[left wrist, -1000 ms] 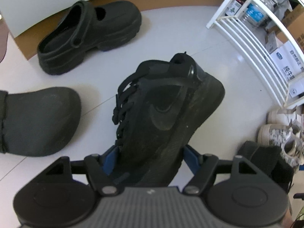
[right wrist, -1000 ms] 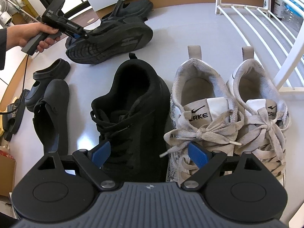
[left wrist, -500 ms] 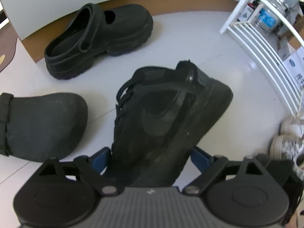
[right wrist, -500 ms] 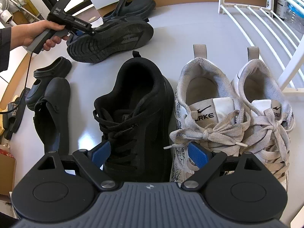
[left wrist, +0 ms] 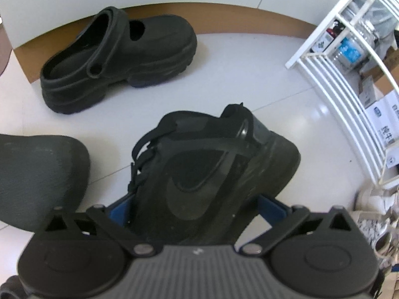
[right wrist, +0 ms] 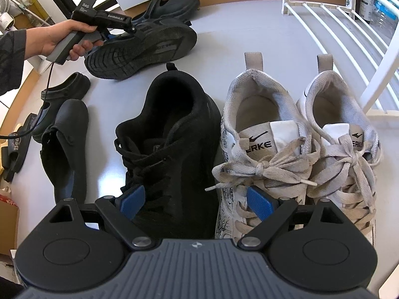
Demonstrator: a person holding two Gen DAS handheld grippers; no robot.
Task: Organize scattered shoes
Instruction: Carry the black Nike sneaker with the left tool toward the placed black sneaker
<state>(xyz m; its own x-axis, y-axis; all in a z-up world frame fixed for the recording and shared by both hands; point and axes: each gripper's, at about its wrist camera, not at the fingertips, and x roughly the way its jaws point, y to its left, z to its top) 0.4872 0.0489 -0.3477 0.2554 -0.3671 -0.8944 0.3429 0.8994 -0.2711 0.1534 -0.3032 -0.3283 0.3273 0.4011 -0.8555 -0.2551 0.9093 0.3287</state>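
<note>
The white floor (right wrist: 239,32) fills both views, with a white wire rack (right wrist: 349,39) running down the right edge of each.

In the right wrist view, a black laced sneaker (right wrist: 174,154) stands upright in the middle of the frame, heel toward the top. Just to its right, a pair of white sneakers (right wrist: 299,144) sits side by side, the nearer one touching the black shoe. At the upper left, a second black sneaker (right wrist: 144,49) lies tipped on its side, its tread facing the camera. A black clog (right wrist: 172,6) lies behind it at the top, and more dark slip-on shoes (right wrist: 64,134) are scattered down the left edge.

In the left wrist view, that tipped black sneaker (left wrist: 207,179) fills the lower centre, its swoosh side facing up. A chunky black clog (left wrist: 119,57) stands at the upper left, and another clog's toe (left wrist: 40,179) enters from the left edge.

The left tongs (left wrist: 197,206), gripped by a hand (right wrist: 66,38) at the upper left of the right wrist view, have just been opening: the sneaker's front sits between the blue pads, which stand off from it on both sides.

The right tongs (right wrist: 197,199) are spread wide at the bottom of their frame, above the toe of the upright black sneaker and the adjoining white one, gripping nothing.
</note>
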